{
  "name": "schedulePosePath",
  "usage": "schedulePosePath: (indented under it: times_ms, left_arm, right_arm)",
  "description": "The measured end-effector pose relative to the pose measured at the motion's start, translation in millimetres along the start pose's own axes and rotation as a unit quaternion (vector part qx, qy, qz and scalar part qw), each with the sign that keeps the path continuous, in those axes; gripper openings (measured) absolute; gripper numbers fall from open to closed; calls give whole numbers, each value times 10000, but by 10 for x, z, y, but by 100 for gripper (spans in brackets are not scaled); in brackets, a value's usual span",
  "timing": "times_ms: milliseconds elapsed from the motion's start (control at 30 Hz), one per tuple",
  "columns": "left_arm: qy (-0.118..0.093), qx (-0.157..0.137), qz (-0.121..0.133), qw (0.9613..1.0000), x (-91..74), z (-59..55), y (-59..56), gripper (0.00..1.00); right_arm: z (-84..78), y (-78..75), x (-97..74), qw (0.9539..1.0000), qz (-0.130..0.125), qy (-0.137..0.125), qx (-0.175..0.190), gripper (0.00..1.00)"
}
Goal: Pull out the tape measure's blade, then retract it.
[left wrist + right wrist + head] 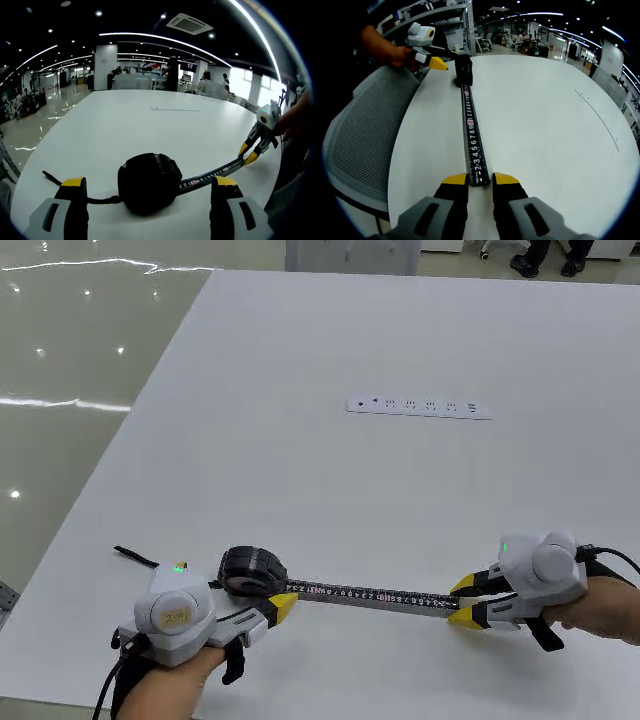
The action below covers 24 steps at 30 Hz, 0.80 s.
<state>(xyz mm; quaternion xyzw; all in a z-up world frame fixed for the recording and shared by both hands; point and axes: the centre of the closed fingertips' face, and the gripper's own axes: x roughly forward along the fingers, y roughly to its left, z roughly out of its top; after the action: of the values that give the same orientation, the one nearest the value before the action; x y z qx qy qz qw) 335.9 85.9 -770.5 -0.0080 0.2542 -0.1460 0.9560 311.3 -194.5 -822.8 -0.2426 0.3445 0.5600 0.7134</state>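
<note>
Right gripper [480, 179] yellow jaw tips pinch the end of the blade [471, 140], which lies flat along the white desk [545, 125] near its edge. At the far end sits the black tape measure case [463, 67], with the left gripper [440, 60] and a hand just beside it. A grey mesh chair [360, 135] sits off the desk edge.

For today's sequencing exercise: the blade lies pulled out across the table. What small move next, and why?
Probably ease the right gripper toward the case so the blade retracts: it is already drawn out, its end pinched, and the case sits between the open fingers of the left gripper.
</note>
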Motion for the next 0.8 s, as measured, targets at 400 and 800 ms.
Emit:
schedulePosePath:
  times_ms: [400, 800]
  left_arm:
    - [10, -159, 70, 9998, 162, -30, -47, 99]
    - [81, -176, 240, 9995, 256, -41, -31, 82]
  right_arm:
    - [-40, 0, 71, 9999, 34, 92, 76, 15]
    - [-22, 4, 82, 9991, 89, 404, -120, 13]
